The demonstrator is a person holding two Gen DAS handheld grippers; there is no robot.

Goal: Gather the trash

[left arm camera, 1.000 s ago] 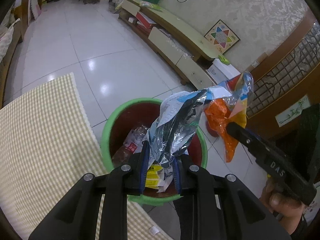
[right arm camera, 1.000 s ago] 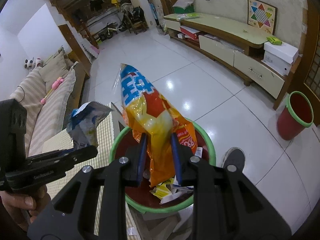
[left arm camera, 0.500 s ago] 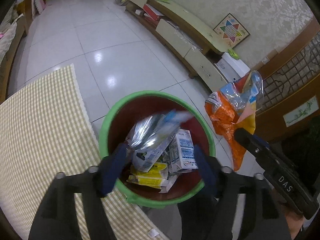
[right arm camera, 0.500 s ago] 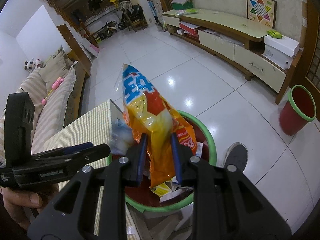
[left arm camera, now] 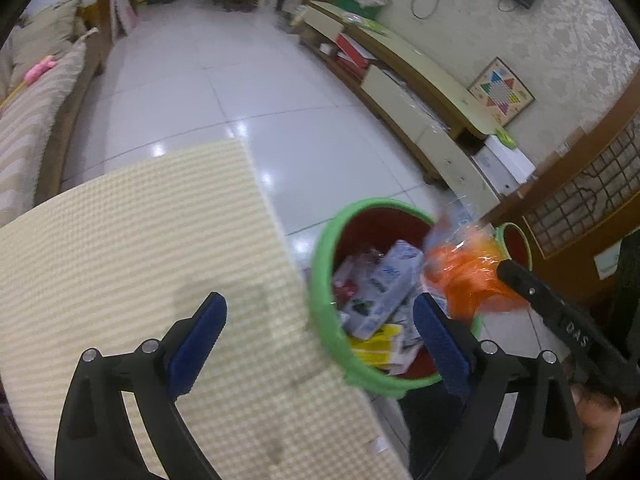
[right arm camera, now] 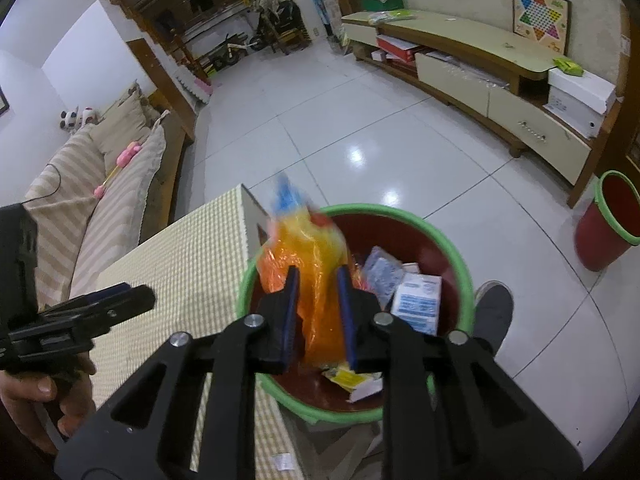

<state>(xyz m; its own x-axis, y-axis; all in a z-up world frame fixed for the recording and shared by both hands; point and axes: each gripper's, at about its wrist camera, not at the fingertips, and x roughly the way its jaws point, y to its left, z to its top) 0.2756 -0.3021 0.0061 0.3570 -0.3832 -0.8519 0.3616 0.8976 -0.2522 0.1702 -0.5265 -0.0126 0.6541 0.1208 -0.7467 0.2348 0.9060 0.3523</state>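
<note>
A red bin with a green rim [left arm camera: 322, 280] [right arm camera: 452, 240] stands beside the table and holds cartons and wrappers, among them a blue and white carton [right arm camera: 418, 300]. My left gripper [left arm camera: 318, 324] is wide open and empty, over the table edge and the bin's near rim. An orange and yellow snack bag [right arm camera: 316, 264] [left arm camera: 464, 276] is blurred over the bin between my right gripper's [right arm camera: 318, 304] fingers, which stand slightly apart. I cannot tell if they still pinch it.
The table with a yellow checked cloth [left arm camera: 140, 248] [right arm camera: 180, 256] is left of the bin. A second red bin [right arm camera: 608, 224] stands at the right by a low TV cabinet [right arm camera: 480, 64]. A sofa [right arm camera: 92, 184] is at the left. A shoe [right arm camera: 494, 304] is beside the bin.
My left gripper opened and dropped the silver and blue wrapper into the bin, then swung left over the table. My right gripper lowered the orange bag toward the bin and its fingers parted somewhat.
</note>
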